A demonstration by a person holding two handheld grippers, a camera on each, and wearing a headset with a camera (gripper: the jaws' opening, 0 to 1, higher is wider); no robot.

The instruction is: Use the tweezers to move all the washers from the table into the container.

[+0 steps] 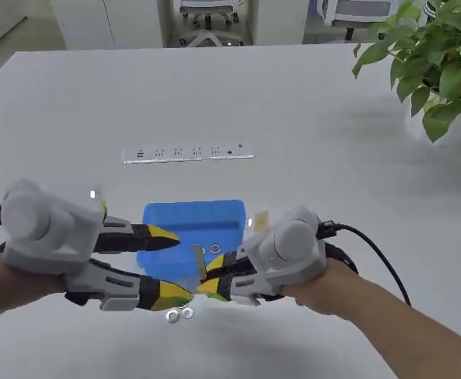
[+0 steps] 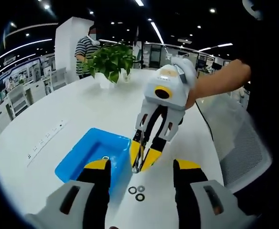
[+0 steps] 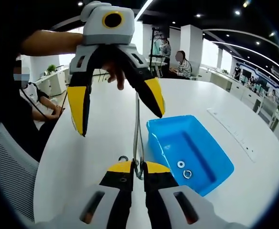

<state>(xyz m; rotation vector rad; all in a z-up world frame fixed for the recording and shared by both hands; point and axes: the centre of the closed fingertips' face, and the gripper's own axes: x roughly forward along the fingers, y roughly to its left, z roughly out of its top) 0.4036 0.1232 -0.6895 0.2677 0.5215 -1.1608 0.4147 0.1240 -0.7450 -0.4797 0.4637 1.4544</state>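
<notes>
white table [image 1: 294,118]: right gripper [image 3: 138,168] fingers pinch the tweezers [image 3: 136,124]; left gripper [image 2: 142,166] fingers spread wide, empty.

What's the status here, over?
Right hand-held gripper shut on tweezers, left hand-held gripper open. Two washers in container, two on table. Nothing blocking.

Place: open-plan office
Seating: wheeled office chairs [image 1: 207,20] beyond the far edge of the white table [image 1: 309,110]
Fittings: socket strip [image 1: 187,152] in the table; ceiling strip lights [image 2: 152,32]
Background: people [image 3: 180,59] seated at rows of desks [image 3: 235,83]
</notes>
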